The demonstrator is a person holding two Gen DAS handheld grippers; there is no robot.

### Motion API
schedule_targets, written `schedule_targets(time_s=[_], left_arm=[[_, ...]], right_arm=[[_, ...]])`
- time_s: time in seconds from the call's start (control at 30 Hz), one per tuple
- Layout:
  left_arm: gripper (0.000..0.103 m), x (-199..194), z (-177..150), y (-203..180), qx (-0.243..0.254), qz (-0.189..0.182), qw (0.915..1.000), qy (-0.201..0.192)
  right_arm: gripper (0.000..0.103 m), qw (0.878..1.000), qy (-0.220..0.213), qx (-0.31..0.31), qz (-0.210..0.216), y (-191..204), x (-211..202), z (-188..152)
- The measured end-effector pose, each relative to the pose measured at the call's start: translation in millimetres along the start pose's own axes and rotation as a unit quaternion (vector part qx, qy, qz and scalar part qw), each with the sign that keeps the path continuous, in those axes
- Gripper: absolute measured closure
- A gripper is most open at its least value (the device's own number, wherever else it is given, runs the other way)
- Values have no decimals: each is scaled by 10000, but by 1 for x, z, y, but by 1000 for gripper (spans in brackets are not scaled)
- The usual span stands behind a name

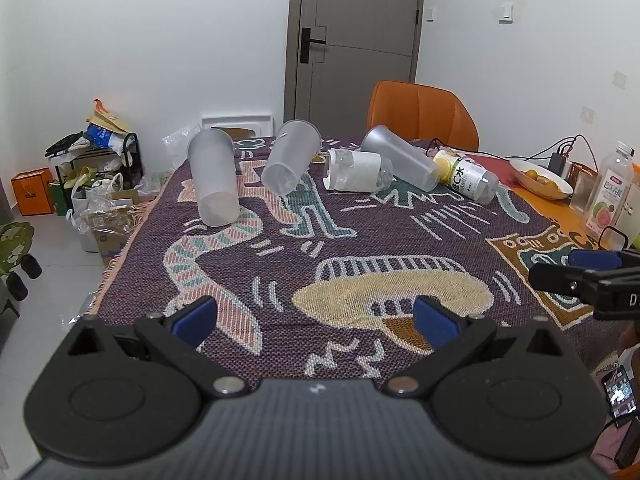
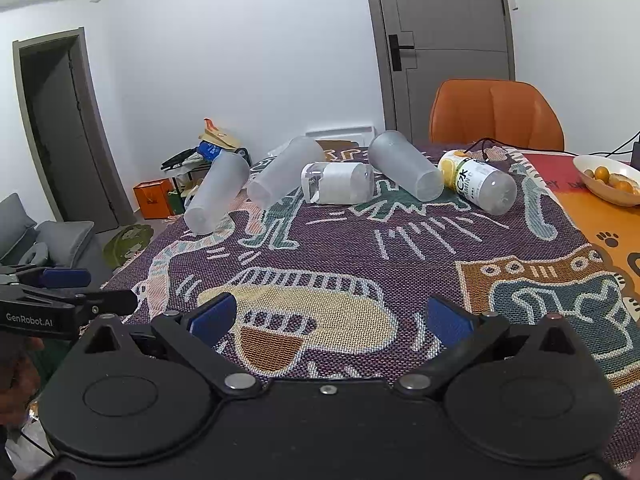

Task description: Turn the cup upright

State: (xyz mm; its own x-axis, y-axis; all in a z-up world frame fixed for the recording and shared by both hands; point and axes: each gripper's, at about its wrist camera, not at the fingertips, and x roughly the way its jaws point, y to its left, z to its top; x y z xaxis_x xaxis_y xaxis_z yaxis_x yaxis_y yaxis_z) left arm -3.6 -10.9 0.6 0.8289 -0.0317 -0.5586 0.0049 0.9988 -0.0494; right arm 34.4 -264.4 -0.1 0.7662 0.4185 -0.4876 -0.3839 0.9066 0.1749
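Three frosted plastic cups lie on their sides at the far end of the patterned cloth: a left one (image 1: 214, 178) (image 2: 218, 198), a middle one (image 1: 291, 156) (image 2: 282, 178) and a right one (image 1: 402, 158) (image 2: 406, 171). Between them lies a clear jar with a white label (image 1: 356, 171) (image 2: 340, 183). My left gripper (image 1: 314, 320) is open and empty near the front of the table. My right gripper (image 2: 330, 316) is open and empty beside it, and shows at the right edge of the left wrist view (image 1: 580, 272).
A lemon drink bottle (image 1: 466, 176) (image 2: 478, 180) lies beside the right cup. A white bowl of fruit (image 1: 540, 178) (image 2: 608, 178), a guava juice bottle (image 1: 608, 192) and cables sit at the right. An orange chair (image 1: 422, 114) stands behind the table.
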Motion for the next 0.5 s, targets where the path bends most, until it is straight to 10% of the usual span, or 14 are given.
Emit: schedule_targets(time_s=[0.5], left_arm=[[0, -3, 4, 4, -80, -26, 10000, -22]], right_arm=[[0, 10000, -20, -8, -1, 0, -1, 1]])
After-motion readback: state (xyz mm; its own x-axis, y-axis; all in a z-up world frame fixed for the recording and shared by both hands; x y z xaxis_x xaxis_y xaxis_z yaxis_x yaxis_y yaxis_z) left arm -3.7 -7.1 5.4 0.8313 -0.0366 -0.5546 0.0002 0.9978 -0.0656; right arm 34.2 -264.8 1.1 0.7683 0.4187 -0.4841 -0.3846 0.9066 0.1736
